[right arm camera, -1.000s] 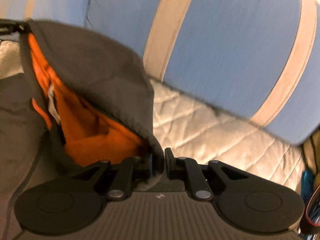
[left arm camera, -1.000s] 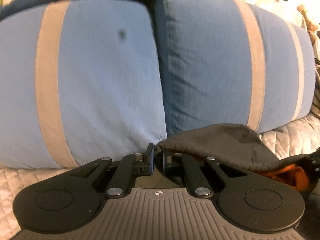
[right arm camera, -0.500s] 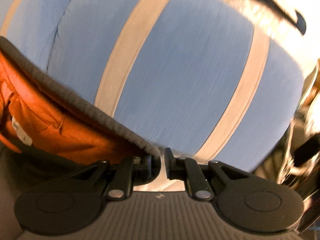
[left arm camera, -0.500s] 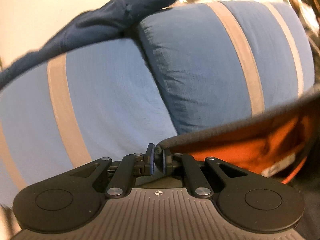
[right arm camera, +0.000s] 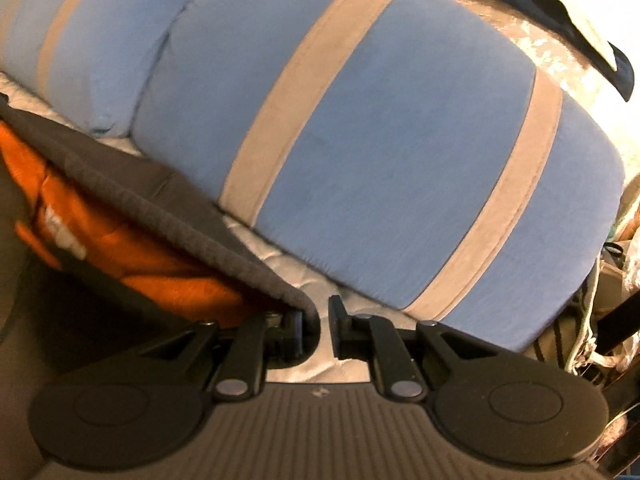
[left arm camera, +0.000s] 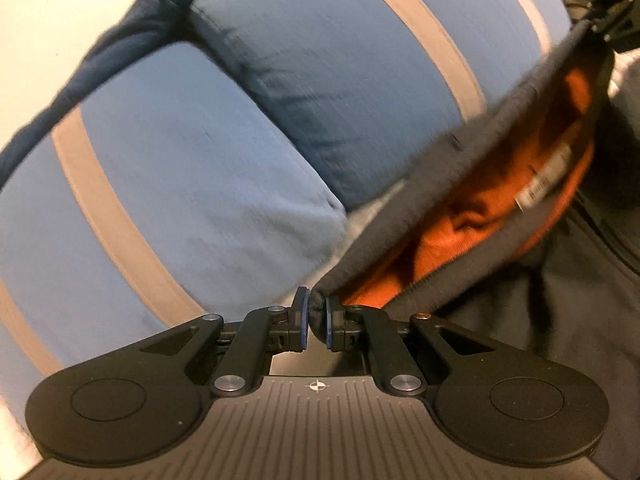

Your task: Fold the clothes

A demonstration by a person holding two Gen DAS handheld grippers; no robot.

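Observation:
A dark grey garment with orange lining [left arm camera: 476, 216] hangs stretched between both grippers in front of the pillows. My left gripper [left arm camera: 314, 320] is shut on one end of its grey hem [left arm camera: 460, 148]. That hem runs taut up to my right gripper [left arm camera: 612, 12] at the top right of the left wrist view. In the right wrist view, my right gripper [right arm camera: 318, 320] pinches the other end of the hem [right arm camera: 160, 200], the cloth bunched against its left finger. A white label [left arm camera: 540, 188] shows on the lining.
Two blue pillows with beige stripes [left arm camera: 192, 160] [right arm camera: 380, 140] stand just behind the garment on a white quilted bedcover [right arm camera: 280, 256]. A navy cloth [left arm camera: 132, 36] lies along their top. Cluttered cords and bags [right arm camera: 600, 320] sit beyond the right pillow.
The garment's opening was raised off the bed and pulled apart, so the hem is now taut between the grippers. Both views have tilted, and the quilt shows again under the pillows.

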